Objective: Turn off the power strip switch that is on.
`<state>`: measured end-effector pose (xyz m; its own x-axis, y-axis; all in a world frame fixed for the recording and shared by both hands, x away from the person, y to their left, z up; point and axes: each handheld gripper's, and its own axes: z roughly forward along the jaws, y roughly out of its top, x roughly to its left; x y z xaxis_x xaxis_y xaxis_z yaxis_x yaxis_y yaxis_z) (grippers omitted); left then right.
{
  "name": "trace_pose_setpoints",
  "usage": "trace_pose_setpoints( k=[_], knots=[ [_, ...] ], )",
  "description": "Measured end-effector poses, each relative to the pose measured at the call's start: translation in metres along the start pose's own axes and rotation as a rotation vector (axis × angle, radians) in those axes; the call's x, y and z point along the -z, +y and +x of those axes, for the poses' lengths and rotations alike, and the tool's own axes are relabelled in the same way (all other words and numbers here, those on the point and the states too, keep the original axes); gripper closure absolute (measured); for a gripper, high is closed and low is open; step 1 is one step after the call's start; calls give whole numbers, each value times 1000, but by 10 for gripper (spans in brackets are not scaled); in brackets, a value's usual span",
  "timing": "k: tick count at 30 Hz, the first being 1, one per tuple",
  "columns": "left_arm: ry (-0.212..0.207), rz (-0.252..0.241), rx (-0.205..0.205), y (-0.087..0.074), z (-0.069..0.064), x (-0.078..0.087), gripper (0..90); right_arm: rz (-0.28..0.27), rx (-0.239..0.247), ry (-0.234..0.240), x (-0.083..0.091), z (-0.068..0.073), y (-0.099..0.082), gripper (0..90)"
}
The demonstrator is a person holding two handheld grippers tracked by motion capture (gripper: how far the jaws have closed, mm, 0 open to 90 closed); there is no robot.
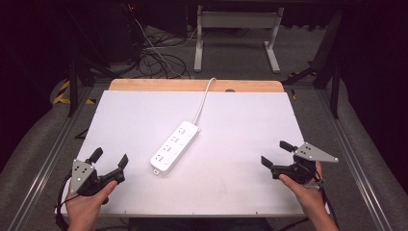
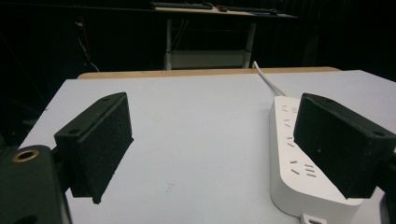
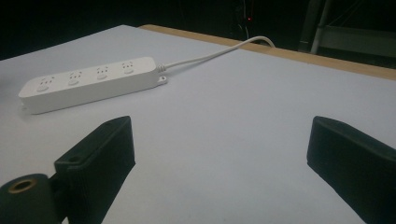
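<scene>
A white power strip (image 1: 175, 147) lies slantwise in the middle of the white table top (image 1: 240, 125), its white cord (image 1: 204, 98) running to the far edge. My left gripper (image 1: 109, 157) rests at the near left corner, held by a hand, open with nothing between its jaws. In the left gripper view the power strip (image 2: 299, 168) sits just past the right jaw, and the left gripper (image 2: 219, 149) gapes wide. My right gripper (image 1: 274, 153) is at the near right, open and empty. In the right gripper view the strip (image 3: 88, 81) lies far left beyond the right gripper (image 3: 224, 158).
A wooden strip (image 1: 192, 85) borders the table's far edge. Beyond it stand a white desk frame (image 1: 235, 33) and a tangle of cables (image 1: 154, 57) on the floor. Metal rails (image 1: 351, 154) run along both sides of the table.
</scene>
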<state>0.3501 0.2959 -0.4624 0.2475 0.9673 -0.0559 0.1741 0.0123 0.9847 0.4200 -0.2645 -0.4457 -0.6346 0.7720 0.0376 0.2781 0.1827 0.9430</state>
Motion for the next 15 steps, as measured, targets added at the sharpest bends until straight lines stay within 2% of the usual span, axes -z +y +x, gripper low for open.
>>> trace_pose_setpoints(
  k=[10,15],
  knots=[
    [-1,-7,-5,1,-1,-2,126,-2,-7,-5,4,-1,-1,77],
    [-21,-5,-5,2,0,0,232,-2,-7,-6,4,0,-1,77]
  ],
)
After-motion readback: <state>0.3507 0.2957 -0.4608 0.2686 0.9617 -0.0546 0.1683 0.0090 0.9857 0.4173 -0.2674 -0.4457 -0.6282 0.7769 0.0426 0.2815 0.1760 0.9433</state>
